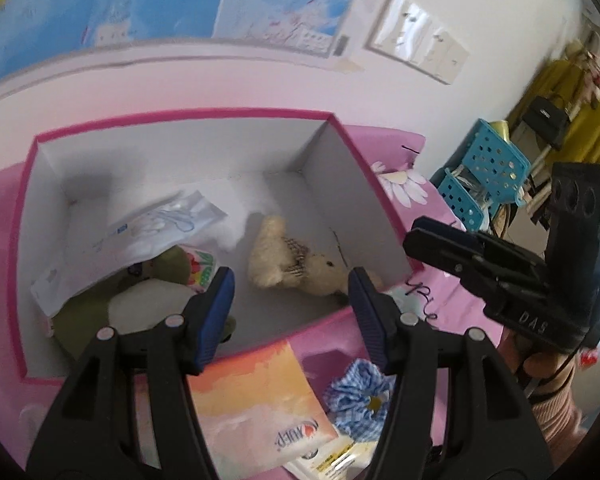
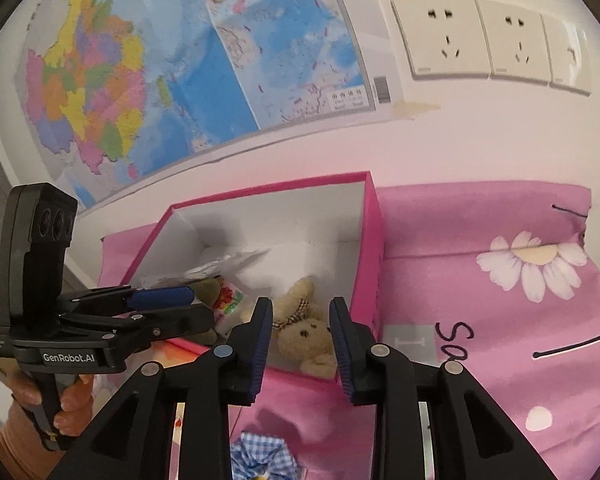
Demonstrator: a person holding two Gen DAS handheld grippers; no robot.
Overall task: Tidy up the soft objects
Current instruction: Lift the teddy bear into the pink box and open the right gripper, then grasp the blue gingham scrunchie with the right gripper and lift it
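A pink box (image 1: pixel 374 176) with a white inside sits on a pink flowered cloth. In it lie a cream teddy bear (image 1: pixel 296 264), a green plush (image 1: pixel 168 268) and a clear plastic packet (image 1: pixel 156 228). The box (image 2: pixel 374 240) and bear (image 2: pixel 304 328) also show in the right wrist view. My left gripper (image 1: pixel 292 312) is open and empty over the box's near wall. My right gripper (image 2: pixel 300 344) is open and empty just before the bear. A blue gingham scrunchie (image 1: pixel 360 400) lies on the cloth in front of the box, also in the right wrist view (image 2: pixel 264 458).
An orange tissue pack (image 1: pixel 256 408) and a yellow-white packet (image 1: pixel 332 456) lie in front of the box. Blue perforated baskets (image 1: pixel 484 172) stand to the right. A map (image 2: pixel 160 68) and wall sockets (image 2: pixel 488 40) hang behind. The pink cloth (image 2: pixel 500 320) spreads right.
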